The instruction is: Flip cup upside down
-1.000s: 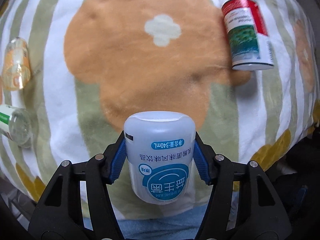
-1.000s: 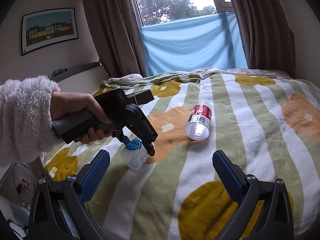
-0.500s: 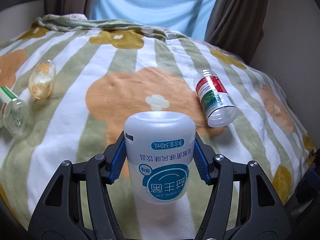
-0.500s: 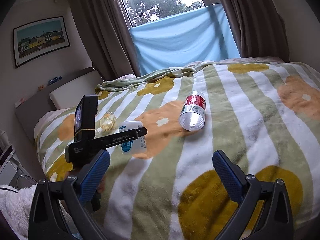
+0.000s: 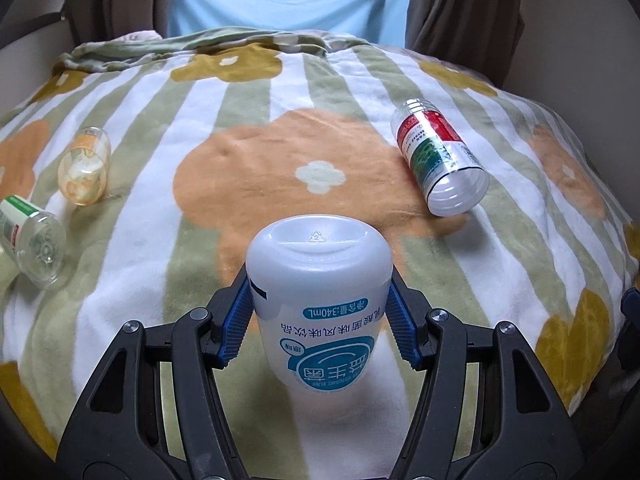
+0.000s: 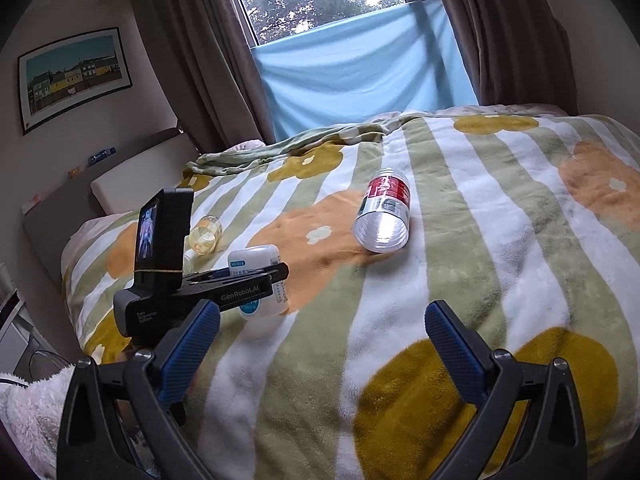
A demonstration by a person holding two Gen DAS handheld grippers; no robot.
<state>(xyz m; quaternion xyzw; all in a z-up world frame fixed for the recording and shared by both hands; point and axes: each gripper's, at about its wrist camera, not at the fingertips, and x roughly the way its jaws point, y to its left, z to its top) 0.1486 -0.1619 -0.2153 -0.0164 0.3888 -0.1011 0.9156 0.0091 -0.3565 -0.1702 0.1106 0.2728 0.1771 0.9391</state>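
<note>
A white plastic cup [image 5: 320, 300] with blue print stands upside down, its closed base on top and the print inverted. My left gripper [image 5: 319, 326] is shut on it, blue pads pressed to both sides, low over the striped blanket [image 5: 248, 184]. From the right wrist view the same cup [image 6: 259, 285] shows at the left in the left gripper [image 6: 224, 290], its lower end at the blanket; whether it touches is unclear. My right gripper [image 6: 322, 340] hangs open over the near part of the bed with nothing between its fingers.
A clear bottle with a red and green label [image 5: 438, 162] lies on its side to the right of the cup. An amber jar [image 5: 84, 172] and a clear green-labelled jar [image 5: 30, 250] lie at the left. Curtains and a window stand behind the bed.
The left gripper has tilted from looking down at the blanket to level, bringing the held cup base-up and lower toward the bed. The right gripper stayed open.
</note>
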